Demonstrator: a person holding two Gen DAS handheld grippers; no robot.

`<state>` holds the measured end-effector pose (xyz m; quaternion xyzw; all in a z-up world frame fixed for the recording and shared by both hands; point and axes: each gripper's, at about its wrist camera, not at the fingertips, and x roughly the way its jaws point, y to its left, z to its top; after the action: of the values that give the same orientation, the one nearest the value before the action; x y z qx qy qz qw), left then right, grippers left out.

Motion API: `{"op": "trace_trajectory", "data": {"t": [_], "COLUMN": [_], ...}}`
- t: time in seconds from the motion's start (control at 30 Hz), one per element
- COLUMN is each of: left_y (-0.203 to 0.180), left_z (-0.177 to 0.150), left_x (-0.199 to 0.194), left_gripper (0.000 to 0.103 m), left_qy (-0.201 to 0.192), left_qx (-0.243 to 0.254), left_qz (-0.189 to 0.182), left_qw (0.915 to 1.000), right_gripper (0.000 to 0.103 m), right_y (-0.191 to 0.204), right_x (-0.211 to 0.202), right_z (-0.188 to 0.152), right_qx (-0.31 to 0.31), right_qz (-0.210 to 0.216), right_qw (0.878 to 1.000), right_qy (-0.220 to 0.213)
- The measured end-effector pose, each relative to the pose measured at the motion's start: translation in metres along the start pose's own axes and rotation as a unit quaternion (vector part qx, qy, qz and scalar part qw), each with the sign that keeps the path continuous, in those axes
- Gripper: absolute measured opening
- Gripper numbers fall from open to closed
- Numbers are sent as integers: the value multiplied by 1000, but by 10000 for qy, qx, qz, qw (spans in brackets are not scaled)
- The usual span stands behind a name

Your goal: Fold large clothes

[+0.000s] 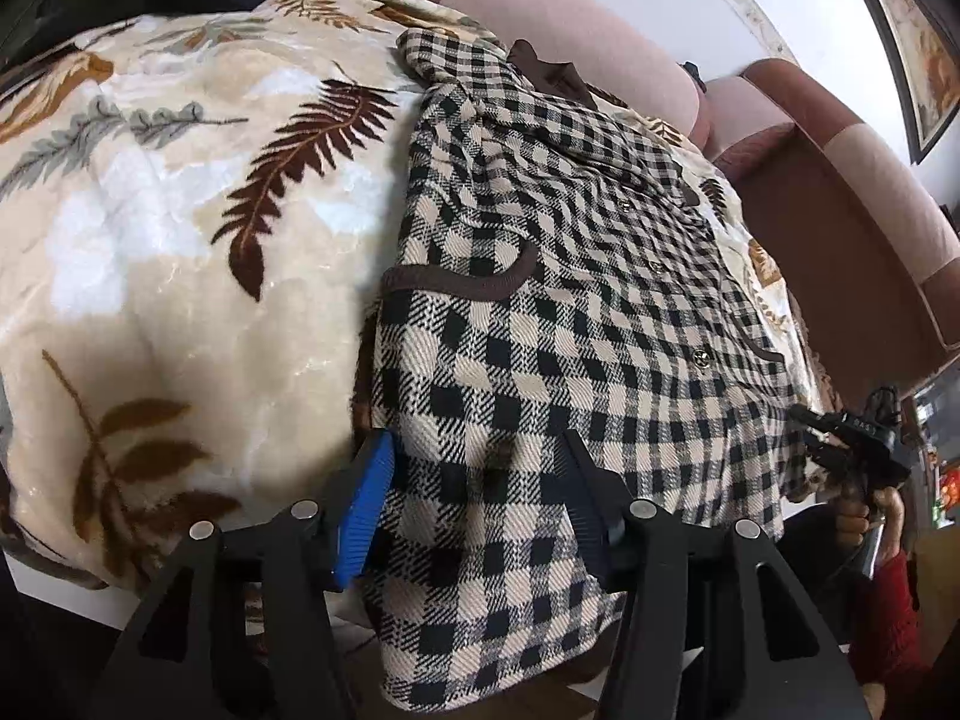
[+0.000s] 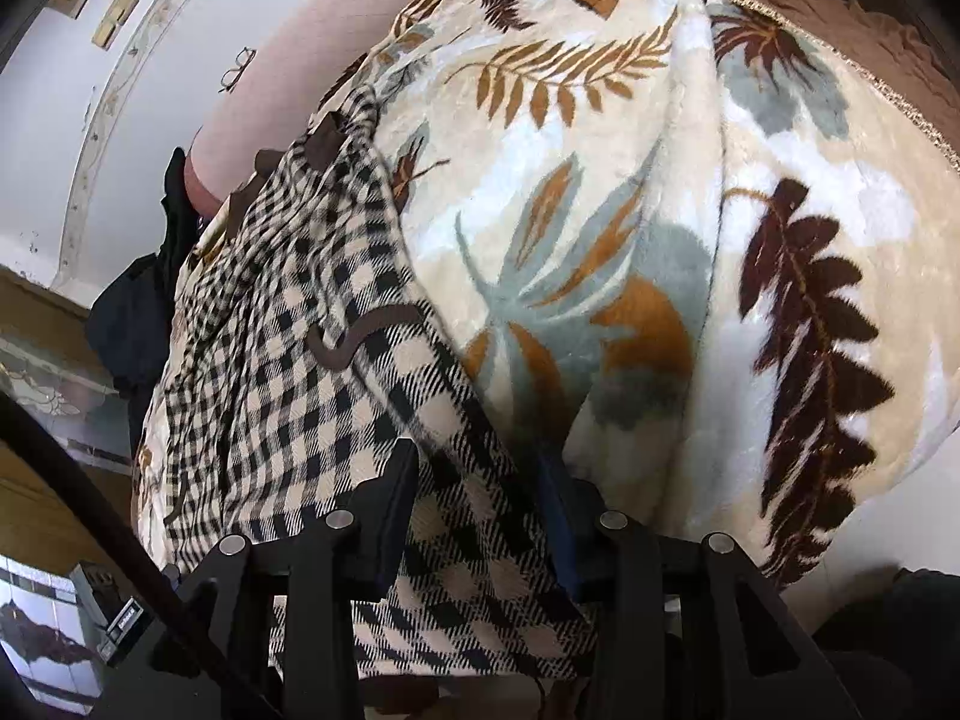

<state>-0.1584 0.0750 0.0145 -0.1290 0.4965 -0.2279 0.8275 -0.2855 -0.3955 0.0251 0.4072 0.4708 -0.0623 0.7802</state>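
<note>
Both left tongs (image 1: 474, 480) and right tongs (image 2: 480, 480) stand released astride the checked coat's (image 1: 540, 300) hem, which may slide off the slippery leaf-print blanket (image 1: 150, 210).

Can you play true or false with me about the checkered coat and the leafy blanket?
1. The checkered coat lies on a leafy blanket. True.
2. The coat is red and blue. False: it is black and cream.
3. Coat fabric sits between the left gripper fingers. True.
4. The right gripper is over the bare blanket only. False: coat fabric runs between its fingers.
5. Glasses rest on the pink sofa back. True.
</note>
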Motion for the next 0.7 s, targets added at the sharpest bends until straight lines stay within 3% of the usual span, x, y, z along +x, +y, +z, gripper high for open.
{"op": "trace_trajectory", "data": {"t": [0.1,0.27,0.53,0.7], "left_y": [8,12,12,18], "left_z": [-4,-17,-37,-39], "left_x": [-3,-8,-14,-35], "left_gripper": [51,35,35,38], "left_qy": [13,74,44,-482], "left_qx": [-192,-262,-472,-532], "left_qz": [-212,-252,-50,348], "left_qw": [9996,9993,9989,9968], "right_gripper": [43,43,43,43], "right_y": [2,9,19,20], "right_x": [3,3,4,2], "right_z": [-8,-19,-29,-29], "right_qx": [-33,-186,-424,-475], "right_qz": [161,228,33,-60], "right_qw": [9997,9992,9988,9988], "right_qy": [185,253,244,129]}}
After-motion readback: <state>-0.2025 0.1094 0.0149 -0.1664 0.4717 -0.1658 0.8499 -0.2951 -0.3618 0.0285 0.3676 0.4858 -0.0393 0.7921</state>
